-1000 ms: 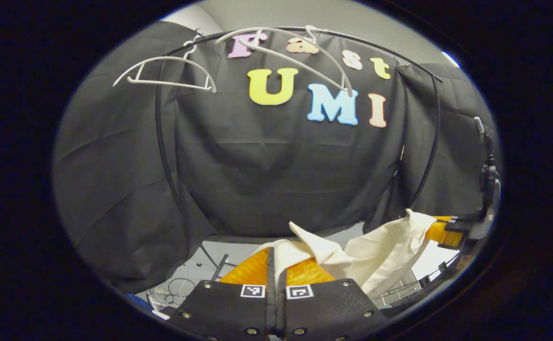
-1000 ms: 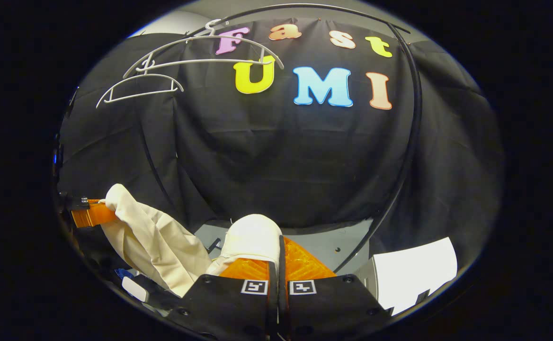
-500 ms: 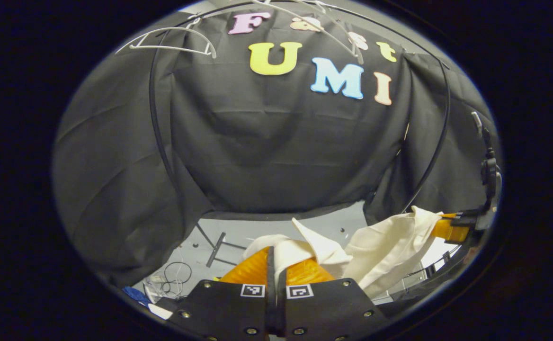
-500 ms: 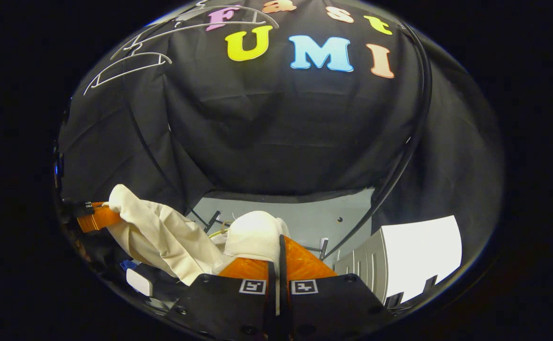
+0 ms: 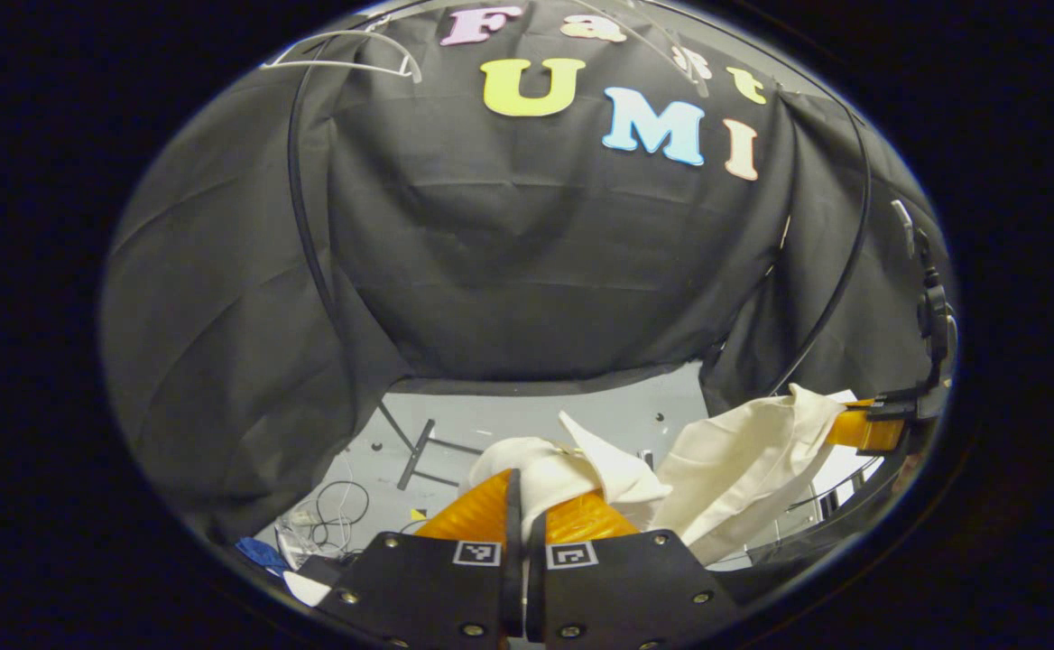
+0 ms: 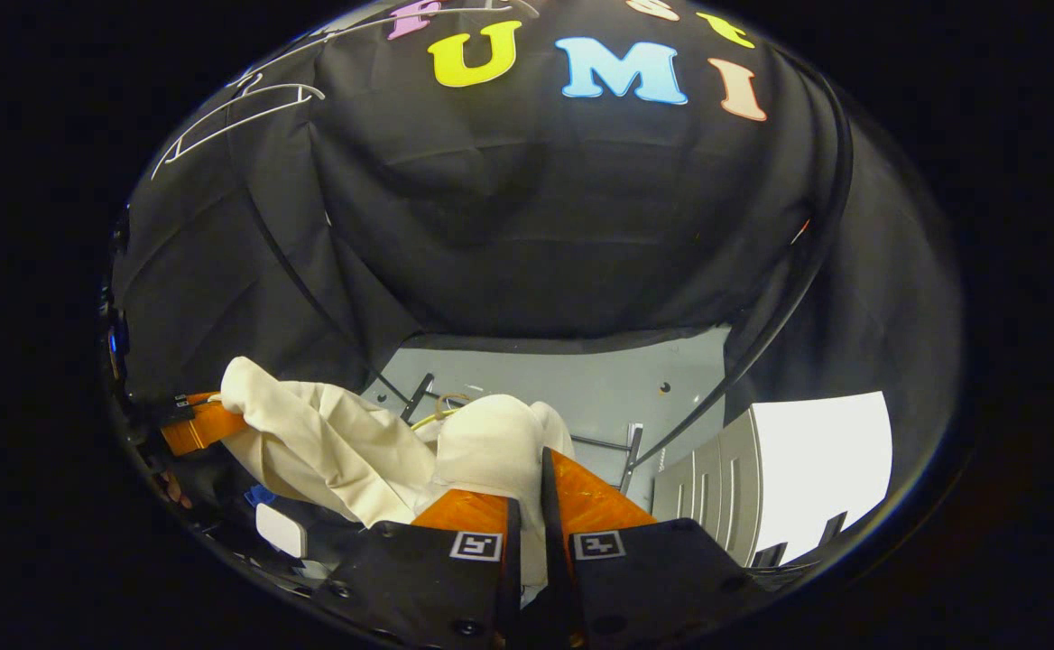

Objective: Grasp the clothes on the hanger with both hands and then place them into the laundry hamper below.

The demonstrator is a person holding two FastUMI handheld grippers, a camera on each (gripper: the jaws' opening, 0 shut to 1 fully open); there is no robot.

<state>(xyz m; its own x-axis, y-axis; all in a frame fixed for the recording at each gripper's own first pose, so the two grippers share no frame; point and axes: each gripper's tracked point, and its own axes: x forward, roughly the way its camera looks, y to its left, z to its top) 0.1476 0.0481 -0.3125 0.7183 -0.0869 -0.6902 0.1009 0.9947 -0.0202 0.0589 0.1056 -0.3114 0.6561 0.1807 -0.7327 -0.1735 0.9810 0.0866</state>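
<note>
Black cloth wall [image 5: 527, 271] behind a grey floor [image 5: 527, 420], bare white hangers [image 5: 346, 65] overhead. The cream garment [image 5: 744, 460] sags between my tongs, left tongs [image 5: 524, 492] and right tongs [image 6: 527, 487] each clamped on a bunch; white hamper [image 6: 789, 469] beside.

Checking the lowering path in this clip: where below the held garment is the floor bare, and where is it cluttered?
Bare grey floor lies between the black cloth's hem and the cream garment. A thin dark stand borders that patch. Loose cables crowd the floor in the left gripper view's lower left; a white slatted hamper borders the right gripper view's lower right.
</note>
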